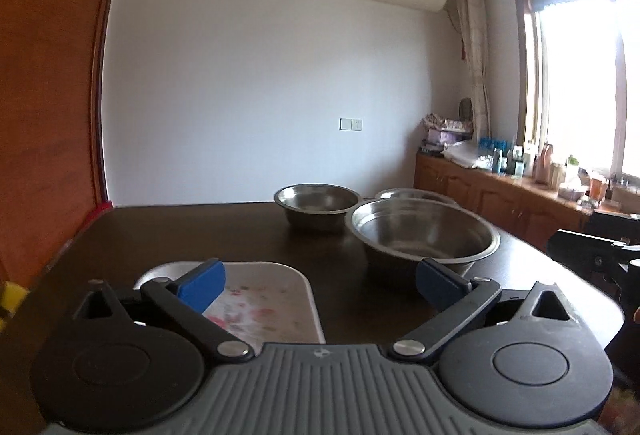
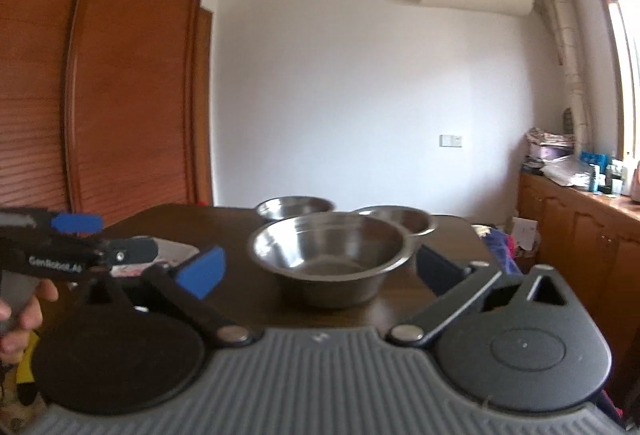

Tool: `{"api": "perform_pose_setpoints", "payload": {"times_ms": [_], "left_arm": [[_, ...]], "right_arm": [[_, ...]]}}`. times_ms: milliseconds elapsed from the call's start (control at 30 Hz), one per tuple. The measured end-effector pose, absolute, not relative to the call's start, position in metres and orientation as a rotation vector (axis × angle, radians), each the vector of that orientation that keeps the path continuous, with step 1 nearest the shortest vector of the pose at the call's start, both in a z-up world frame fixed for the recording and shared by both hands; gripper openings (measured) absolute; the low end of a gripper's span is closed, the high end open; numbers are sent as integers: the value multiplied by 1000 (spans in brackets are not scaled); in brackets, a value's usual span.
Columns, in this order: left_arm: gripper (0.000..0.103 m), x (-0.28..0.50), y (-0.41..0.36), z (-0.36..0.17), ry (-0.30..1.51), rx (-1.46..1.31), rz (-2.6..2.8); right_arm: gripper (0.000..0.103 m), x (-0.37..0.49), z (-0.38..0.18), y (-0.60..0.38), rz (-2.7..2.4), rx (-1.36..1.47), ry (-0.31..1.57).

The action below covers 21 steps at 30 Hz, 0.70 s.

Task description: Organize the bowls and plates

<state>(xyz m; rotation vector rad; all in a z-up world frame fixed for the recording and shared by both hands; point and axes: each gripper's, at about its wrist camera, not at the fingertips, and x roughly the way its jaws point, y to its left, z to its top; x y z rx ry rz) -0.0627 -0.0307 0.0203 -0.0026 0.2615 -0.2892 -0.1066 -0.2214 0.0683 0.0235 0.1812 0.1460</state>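
Observation:
On the dark wooden table [image 1: 192, 231] lies a white rectangular plate [image 1: 272, 299] with a faded red pattern, near the front left. A large steel bowl [image 1: 424, 235] stands to its right, with two smaller steel bowls [image 1: 316, 203] [image 1: 416, 193] behind it. My left gripper [image 1: 320, 285] is open over the plate's right part, nothing between its blue pads. My right gripper [image 2: 320, 271] is open too, just short of the large bowl [image 2: 328, 255], with its pads apart from the bowl. The left gripper [image 2: 104, 239] shows at the left of the right wrist view, above the plate [image 2: 172, 249].
A hand [image 2: 20, 311] holds the left gripper. A wooden wardrobe [image 2: 120, 75] stands on the left. A low cabinet [image 1: 500, 195] cluttered with bottles runs under the window on the right. The table's rounded right edge [image 1: 580, 275] is close by.

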Motion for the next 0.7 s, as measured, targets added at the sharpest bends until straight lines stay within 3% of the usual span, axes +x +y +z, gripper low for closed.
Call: {"api": "perform_pose_setpoints", "payload": {"times_ms": [700], "left_arm": [[103,-22,-69,26,270,19,-292]], "right_arm": [[103,-63,53,-265,114,85,162]]}}
